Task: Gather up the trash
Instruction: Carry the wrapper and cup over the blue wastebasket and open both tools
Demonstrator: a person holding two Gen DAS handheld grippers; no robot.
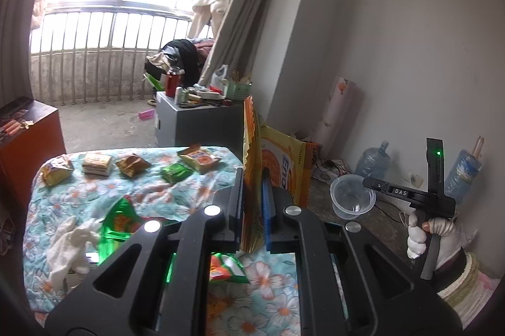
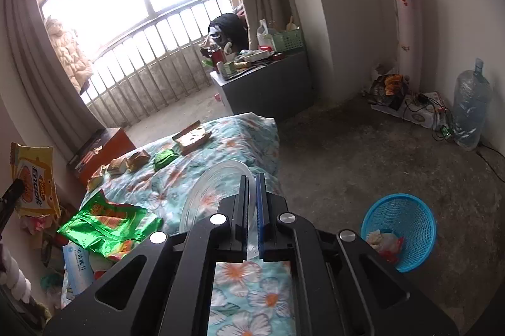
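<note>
Left gripper clamps yellow bag — upright.
Right gripper pinches clear cup rim — blue basket on floor.

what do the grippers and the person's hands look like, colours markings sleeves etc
Both grippers, left gripper and right gripper, are matte black, with angular cut-out linkages, round silver pivot caps and one blue ribbed finger pad. The right unit carries a green light and "DAS" lettering. The right hand wears a white glove over a cream knitted cuff.

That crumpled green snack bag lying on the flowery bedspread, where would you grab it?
Probably the raised, crinkled upper edge of the green bag, coming from above. It lies nearly flat on the bedspread, so only that lifted fold gives the jaws something to pinch.
</note>
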